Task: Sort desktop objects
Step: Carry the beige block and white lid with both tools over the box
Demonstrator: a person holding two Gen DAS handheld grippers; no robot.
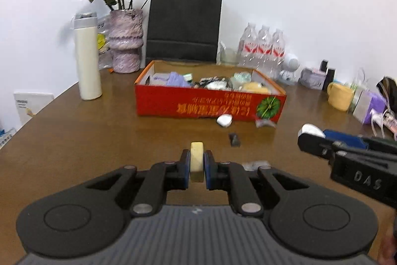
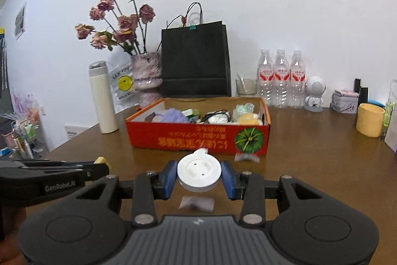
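A brown wooden table (image 2: 310,148) is carrying everything here, with a white wall rising behind it. Standing against that wall is a black paper bag (image 2: 196,58), and beside it a mottled pink vase (image 2: 146,76) is holding dried roses, with a tall cream flask (image 2: 103,98) further to the left. In front of the bag, a red cardboard box (image 2: 198,138) is sitting open at mid-table, already holding a jumble of small items, among them a lilac bundle and something pale yellow. Three water bottles (image 2: 280,78) are lining up to the right of the bag, next to a small white astronaut figure (image 2: 314,96), and a yellow cup (image 2: 370,123) is standing near the right edge. The right gripper (image 2: 199,176) is hovering above the table short of the box, its blue-padded fingers pressing against both sides of a round white disc (image 2: 199,174) held up off the surface. The left gripper (image 1: 197,167) is also facing the box, its fingers nearly together and pinching a thin cream eraser-like block (image 1: 197,160) standing on edge between them. Small wrapped bits are lying on the table just in front of the box, including a clear packet (image 2: 247,157), and a pale sachet (image 2: 197,204) is lying below the disc.
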